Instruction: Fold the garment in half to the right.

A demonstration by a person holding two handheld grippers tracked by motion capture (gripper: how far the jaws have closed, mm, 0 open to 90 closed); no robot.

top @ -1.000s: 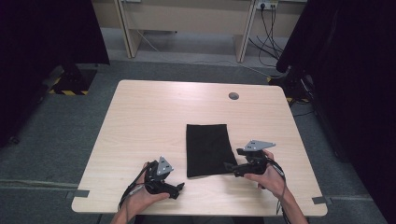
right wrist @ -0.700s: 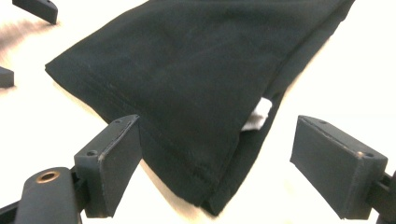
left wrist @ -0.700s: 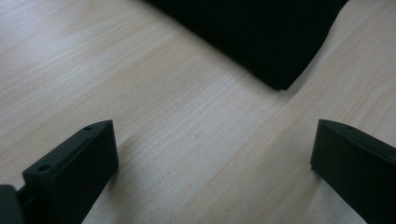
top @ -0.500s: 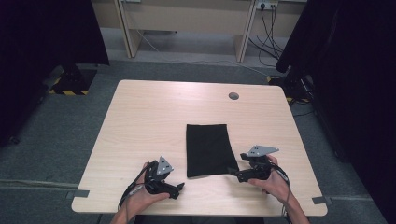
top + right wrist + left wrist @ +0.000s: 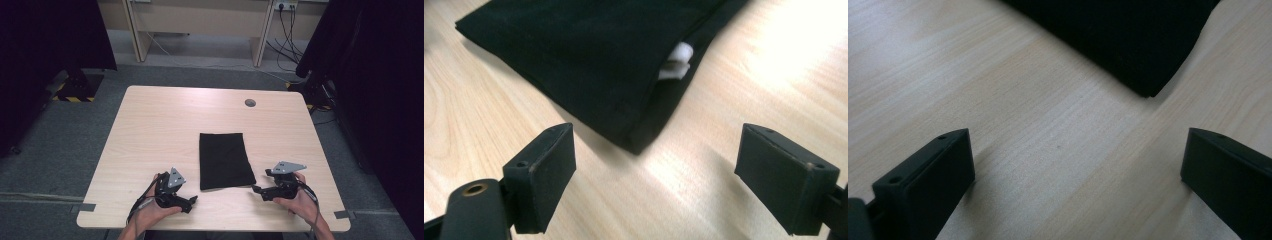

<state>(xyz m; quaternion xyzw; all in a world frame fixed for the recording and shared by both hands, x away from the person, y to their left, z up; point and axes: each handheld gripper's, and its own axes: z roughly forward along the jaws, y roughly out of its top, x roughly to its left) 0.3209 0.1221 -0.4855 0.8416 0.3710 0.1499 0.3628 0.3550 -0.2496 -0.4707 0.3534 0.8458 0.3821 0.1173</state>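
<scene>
Was a big, pale wooden tabletop (image 5: 160,130), mostly bare. Had a small round grey spot (image 5: 250,102) near the far edge.

Lay flat near the middle, a bit toward the person's side: a black folded cloth (image 5: 224,160). Looked already folded into a neat block, with straight sides. Seemed the folding part was done, judging from how flat it lay. Showed a little white bit (image 5: 676,61), maybe a tag, poking out from between the layers at one edge; too blurry to be sure.

Sat low by the near edge, to the left of the cloth: the left hand-held gripper (image 5: 190,202). Pointed at the cloth's near left corner, jaws spread wide, nothing between them. Not touching the cloth, just near it.

Sat on the other side: the right hand-held gripper (image 5: 256,190). Jaws wide apart too, nothing held. Faced the cloth's near right corner, just beside it but apart.

Still left to do, most likely: close on the two near corners and either fold once more or lift the cloth away. No grab made yet.
</scene>
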